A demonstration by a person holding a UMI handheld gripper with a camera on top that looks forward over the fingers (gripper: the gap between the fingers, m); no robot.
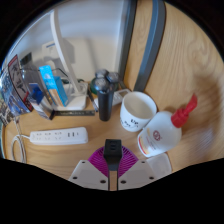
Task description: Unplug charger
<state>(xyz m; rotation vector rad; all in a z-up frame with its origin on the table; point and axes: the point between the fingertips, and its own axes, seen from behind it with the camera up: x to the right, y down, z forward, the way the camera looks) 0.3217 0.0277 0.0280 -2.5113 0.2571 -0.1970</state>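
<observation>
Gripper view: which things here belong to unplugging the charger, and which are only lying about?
For the job: black charger, held between the tool's fingers; white power strip.

Lying about: white mug, white bottle with red cap, dark canister, wooden table.

Wooden desk, glossy mug, white plastic power strip

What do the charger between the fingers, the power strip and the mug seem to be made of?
The charger looks like matte black plastic: dull, with no glints. It sits between the fingers, though I cannot tell whether they press it. The power strip appears to be smooth white plastic with moulded sockets. The mug looks like glazed white ceramic, judging by its thick rim and soft sheen.
</observation>
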